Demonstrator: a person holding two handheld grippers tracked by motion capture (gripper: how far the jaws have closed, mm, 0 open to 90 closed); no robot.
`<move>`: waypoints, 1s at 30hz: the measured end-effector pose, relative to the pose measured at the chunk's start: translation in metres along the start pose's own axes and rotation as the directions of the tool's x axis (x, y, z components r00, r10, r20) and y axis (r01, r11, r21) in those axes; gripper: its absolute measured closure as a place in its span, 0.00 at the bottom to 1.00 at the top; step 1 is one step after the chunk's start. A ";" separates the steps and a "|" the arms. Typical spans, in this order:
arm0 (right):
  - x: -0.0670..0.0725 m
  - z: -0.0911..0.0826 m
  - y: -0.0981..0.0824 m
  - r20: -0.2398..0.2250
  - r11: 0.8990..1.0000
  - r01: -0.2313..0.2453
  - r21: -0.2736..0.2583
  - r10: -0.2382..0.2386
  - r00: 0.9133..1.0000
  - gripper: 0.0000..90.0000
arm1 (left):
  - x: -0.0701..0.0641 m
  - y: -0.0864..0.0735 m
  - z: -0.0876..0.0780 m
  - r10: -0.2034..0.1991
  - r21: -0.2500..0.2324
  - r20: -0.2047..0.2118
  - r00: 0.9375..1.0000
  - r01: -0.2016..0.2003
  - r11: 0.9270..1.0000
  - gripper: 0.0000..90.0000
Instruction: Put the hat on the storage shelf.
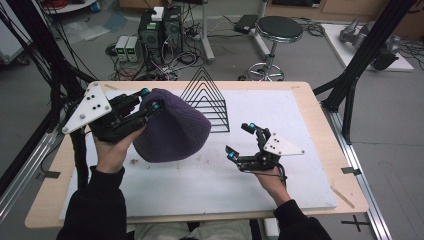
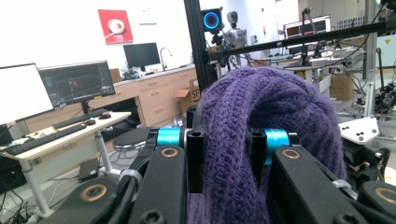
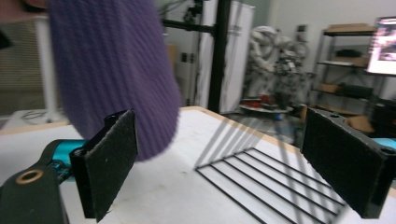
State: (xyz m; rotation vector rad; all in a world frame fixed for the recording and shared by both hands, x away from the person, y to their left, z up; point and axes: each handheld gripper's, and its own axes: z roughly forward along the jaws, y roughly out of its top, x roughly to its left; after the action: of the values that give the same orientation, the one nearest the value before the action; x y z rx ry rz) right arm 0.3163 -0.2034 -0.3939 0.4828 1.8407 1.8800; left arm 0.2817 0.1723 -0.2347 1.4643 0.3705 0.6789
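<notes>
1. Purple knit makes up the one hat on the table; with it are one black wire rack, one white mat and two grippers.
2. One gripper is in each hand: the left gripper is at the hat's upper left edge, and the right gripper is over the mat to the hat's right.
3. In the left gripper view the fingers are narrowed onto a bunched fold of the hat, with knit filling the space between them and rising above them.
4. The hat hangs from that grip as a drooping cone; its lower edge looks to be at the mat, though contact cannot be told.
5. The right gripper's fingers stand wide apart and bare, with the hat beyond the left one and the rack lying ahead.
6. The rack stands just behind the hat's right side, near the table's far edge.
7. Bare mat lies open in front of the hat and around the right gripper, to the near edge.
</notes>
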 end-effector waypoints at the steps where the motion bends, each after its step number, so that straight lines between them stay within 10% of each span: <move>1: 0.001 0.003 0.001 -0.013 1.000 -0.002 0.000 0.002 1.000 0.12 | 0.000 0.000 0.000 -0.002 -0.001 -0.001 1.000 0.002 1.000 0.85; 25: 0.022 0.069 0.008 -0.233 0.999 -0.033 0.015 0.036 0.972 0.12 | 0.004 -0.001 0.012 -0.020 -0.019 -0.015 1.000 0.020 1.000 0.85; 30: 0.025 0.074 0.013 -0.246 0.998 -0.006 0.057 0.020 0.969 0.47 | 0.002 -0.002 0.013 -0.014 -0.020 -0.004 1.000 0.014 1.000 0.85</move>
State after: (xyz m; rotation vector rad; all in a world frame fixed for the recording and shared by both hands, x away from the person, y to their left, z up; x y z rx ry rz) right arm 0.3354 -0.1280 -0.3796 0.2890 2.0568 1.9766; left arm 0.2917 0.1639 -0.2346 1.4399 0.3762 0.6727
